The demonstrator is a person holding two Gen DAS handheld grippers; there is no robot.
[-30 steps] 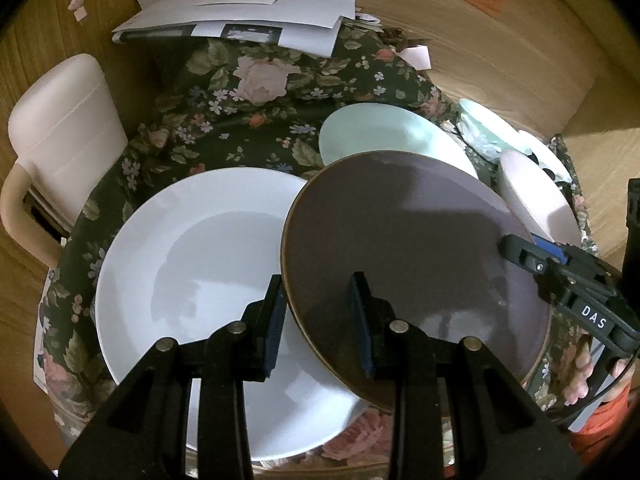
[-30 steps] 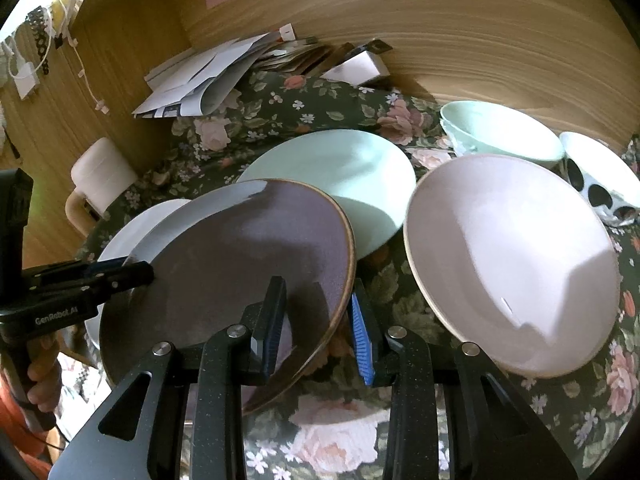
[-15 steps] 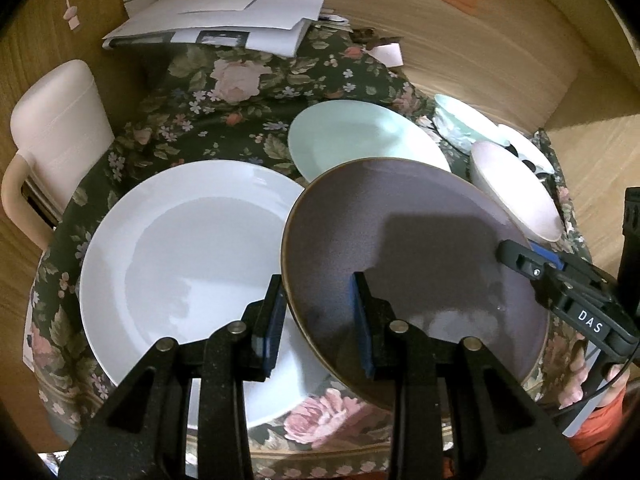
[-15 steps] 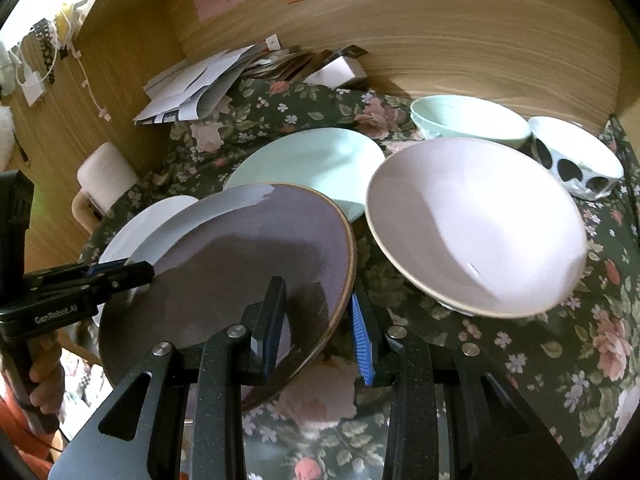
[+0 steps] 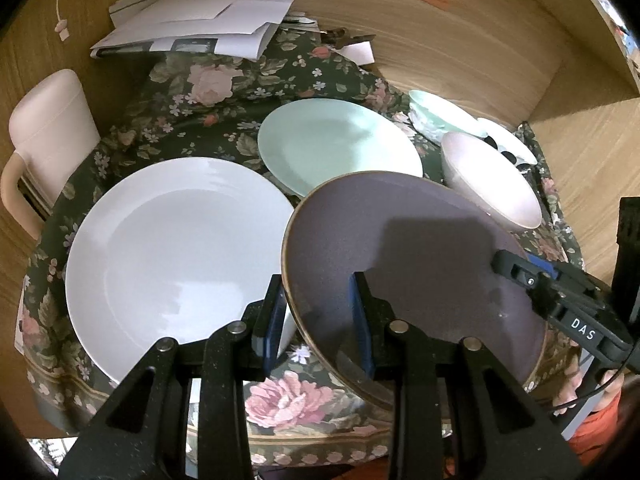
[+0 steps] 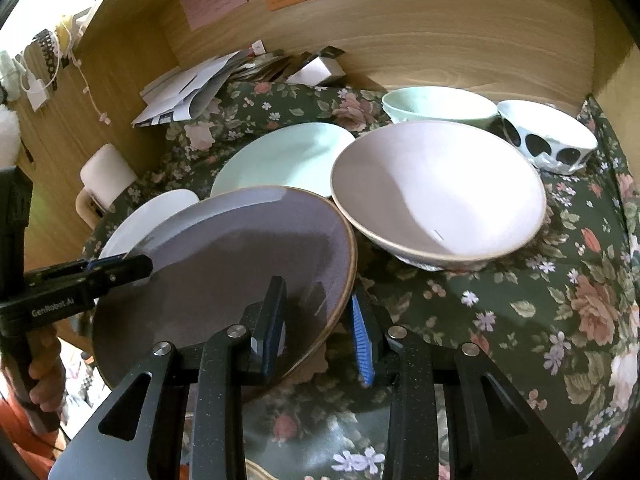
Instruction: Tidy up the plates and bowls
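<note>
Both grippers hold one purple plate (image 5: 416,256) by opposite rims, lifted above the floral cloth. My left gripper (image 5: 318,316) is shut on its left rim. My right gripper (image 6: 320,320) is shut on its right rim, and the plate also shows in the right wrist view (image 6: 224,264). A large white plate (image 5: 176,252) lies flat to the left. A mint plate (image 5: 340,144) lies behind. A big pale pink bowl (image 6: 436,192) stands to the right, with a mint bowl (image 6: 436,106) and a black-spotted white bowl (image 6: 548,136) behind it.
The round table has a dark floral cloth (image 6: 520,312). A pile of papers (image 5: 196,24) lies at the back left. Wooden walls (image 6: 440,32) close the back and right. A cream chair (image 5: 44,128) stands at the left.
The purple plate has risen and shifted right, off the white plate, which now shows almost whole. Both grippers kept their hold and pulled back and up from the table.
</note>
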